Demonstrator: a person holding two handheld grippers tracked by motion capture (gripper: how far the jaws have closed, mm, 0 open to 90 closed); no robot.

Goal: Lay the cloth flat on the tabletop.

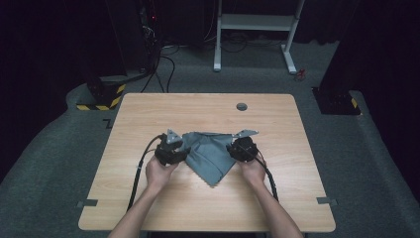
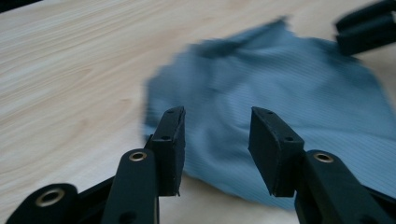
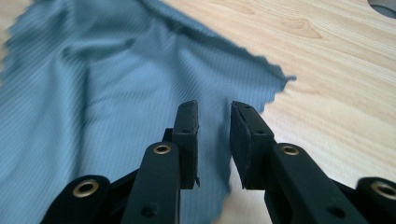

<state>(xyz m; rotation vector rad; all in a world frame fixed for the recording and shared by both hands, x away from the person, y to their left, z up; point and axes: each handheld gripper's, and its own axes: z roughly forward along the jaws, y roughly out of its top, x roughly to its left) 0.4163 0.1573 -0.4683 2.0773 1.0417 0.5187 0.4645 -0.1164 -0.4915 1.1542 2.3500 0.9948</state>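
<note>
A blue-grey cloth (image 1: pixel 210 153) lies crumpled on the wooden table (image 1: pixel 208 208), at the centre of the high view, with one corner pointing toward the bottom of the frame. The left gripper (image 1: pixel 171 151) sits at the cloth's left edge and the right gripper (image 1: pixel 242 148) at its right edge, each held by a hand coming up from the bottom of the frame. In the left gripper view the left gripper (image 2: pixel 215 144) has its jaws apart, with a wide gap between the pads; the cloth (image 2: pixel 280 88) lies flat beyond and under them, a little blurred, and nothing is pinched. The other gripper's black jaws show at the upper right of that view. In the right gripper view the right gripper (image 3: pixel 214 140) has its jaws apart by a narrower gap, and the pads press on nothing; the cloth (image 3: pixel 102 93) spreads over the left and centre of the frame beneath them, its frayed corner reaching to the right onto bare wood.
</note>
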